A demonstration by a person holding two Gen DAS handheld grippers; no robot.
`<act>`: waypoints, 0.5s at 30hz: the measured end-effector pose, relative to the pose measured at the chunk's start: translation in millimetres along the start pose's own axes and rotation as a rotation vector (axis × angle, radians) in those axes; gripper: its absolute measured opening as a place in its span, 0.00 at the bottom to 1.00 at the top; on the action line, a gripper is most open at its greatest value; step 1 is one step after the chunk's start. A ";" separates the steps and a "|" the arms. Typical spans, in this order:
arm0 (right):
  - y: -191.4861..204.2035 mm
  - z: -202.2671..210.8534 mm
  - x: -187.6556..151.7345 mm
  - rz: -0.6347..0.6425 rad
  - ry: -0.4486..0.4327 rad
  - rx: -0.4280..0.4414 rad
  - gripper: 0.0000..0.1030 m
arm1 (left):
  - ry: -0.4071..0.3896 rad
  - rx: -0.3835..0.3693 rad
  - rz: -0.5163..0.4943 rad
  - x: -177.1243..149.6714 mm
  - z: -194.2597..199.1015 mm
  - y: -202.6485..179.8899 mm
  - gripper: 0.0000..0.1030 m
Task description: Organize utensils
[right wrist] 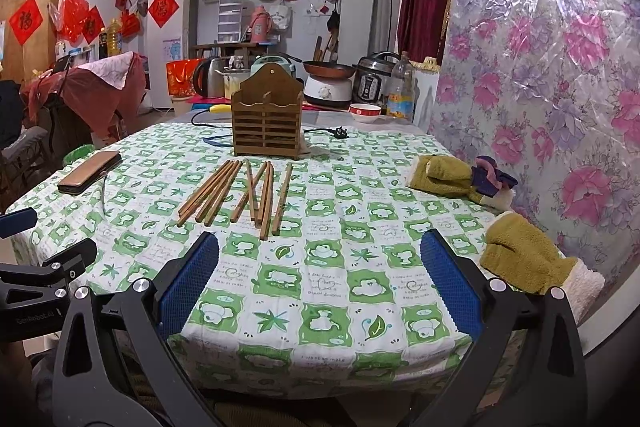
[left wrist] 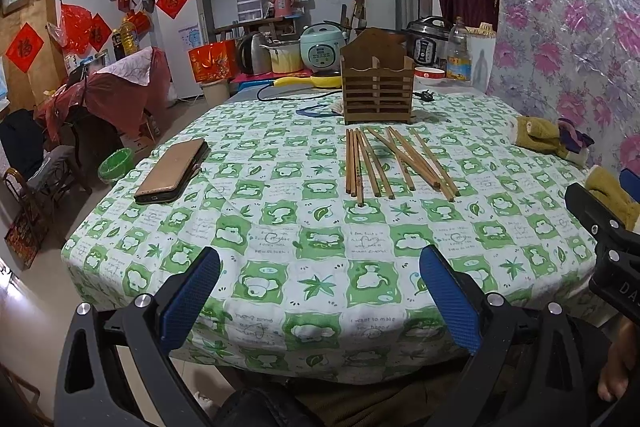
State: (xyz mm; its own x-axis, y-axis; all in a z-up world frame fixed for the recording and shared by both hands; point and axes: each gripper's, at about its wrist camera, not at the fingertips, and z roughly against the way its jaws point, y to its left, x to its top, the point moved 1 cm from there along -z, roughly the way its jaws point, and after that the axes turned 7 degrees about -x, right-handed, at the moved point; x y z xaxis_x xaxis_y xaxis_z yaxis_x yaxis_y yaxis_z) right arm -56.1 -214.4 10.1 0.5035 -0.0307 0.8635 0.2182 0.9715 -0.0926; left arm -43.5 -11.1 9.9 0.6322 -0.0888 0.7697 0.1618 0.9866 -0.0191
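Note:
Several wooden chopsticks (left wrist: 394, 163) lie side by side on the green-and-white checked tablecloth (left wrist: 280, 227), some crossing; they also show in the right wrist view (right wrist: 244, 193). A brown slatted wooden utensil holder (left wrist: 376, 83) stands upright just behind them, seen too in the right wrist view (right wrist: 267, 119). My left gripper (left wrist: 320, 259) is open and empty over the table's near edge. My right gripper (right wrist: 320, 247) is open and empty, also near the front edge, short of the chopsticks.
A phone in a brown case (left wrist: 172, 171) lies at the left. Olive plush slippers (right wrist: 528, 259) lie at the right by a floral plastic-covered wall (right wrist: 560, 67). A black cord with plug (right wrist: 340, 133), cookers and a bowl (right wrist: 365, 113) stand behind the holder.

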 end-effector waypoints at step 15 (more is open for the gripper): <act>1.1 1.3 -1.8 0.008 -0.003 0.000 0.94 | -0.005 0.006 -0.006 -1.3 -2.1 -3.4 0.95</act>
State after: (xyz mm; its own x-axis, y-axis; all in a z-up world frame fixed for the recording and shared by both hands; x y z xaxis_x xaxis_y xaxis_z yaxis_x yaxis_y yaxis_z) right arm -57.8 -213.0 9.1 0.5029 -0.0227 0.8641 0.2141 0.9718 -0.0991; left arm -43.3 -14.7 7.6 0.6275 -0.0943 0.7729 0.1613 0.9869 -0.0105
